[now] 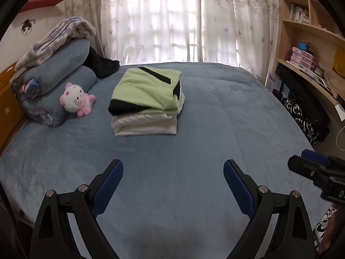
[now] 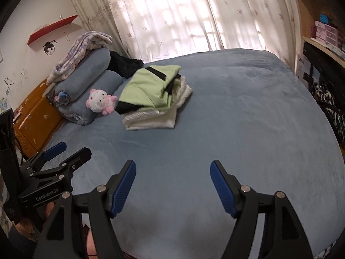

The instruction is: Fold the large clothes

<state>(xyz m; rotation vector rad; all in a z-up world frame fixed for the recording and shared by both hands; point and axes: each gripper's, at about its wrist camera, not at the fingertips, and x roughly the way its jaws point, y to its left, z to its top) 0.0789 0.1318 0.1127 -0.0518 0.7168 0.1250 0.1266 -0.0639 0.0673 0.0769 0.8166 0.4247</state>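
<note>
From the left wrist: left hand-held gripper (image 1: 173, 170) spread wide over the near part of the bed (image 1: 215, 118), blue pads (image 1: 107, 188) well apart, nothing between them, only blue blanket below. Farther up the bed, toward the curtain (image 1: 163, 21), a stack of folded clothes (image 1: 146, 99) – a green garment with black bands (image 1: 146, 88) lying on top of a folded white one (image 1: 144, 125), edges roughly squared. Left of the stack, near but not touching, a pink and white plush toy (image 1: 76, 99) leaning against rolled blue bedding (image 1: 62, 69), with a patterned blanket (image 1: 58, 36) draped over the top roll and a dark fuzzy cloth (image 1: 103, 63) beside it. Wooden shelves (image 1: 306, 32) with books and boxes at the right. At the right edge, part of the right hand-held gripper (image 1: 310, 161), seen from the side, empty. From the right wrist: right hand-held gripper (image 2: 173, 169) also spread, pads parted, nothing pinched, bare blanket (image 2: 237, 118) beneath. Same stack (image 2: 151, 99) up and to the left, green piece (image 2: 148, 86) on the white one (image 2: 151, 120), plush toy (image 2: 100, 101) just beside its left edge. Left hand-held gripper (image 2: 69, 149) at lower left, fingers apart and empty, held in a hand (image 2: 25, 226) only partly visible – wooden headboard (image 2: 36, 116) behind it, red wall shelf (image 2: 51, 29) above.
</note>
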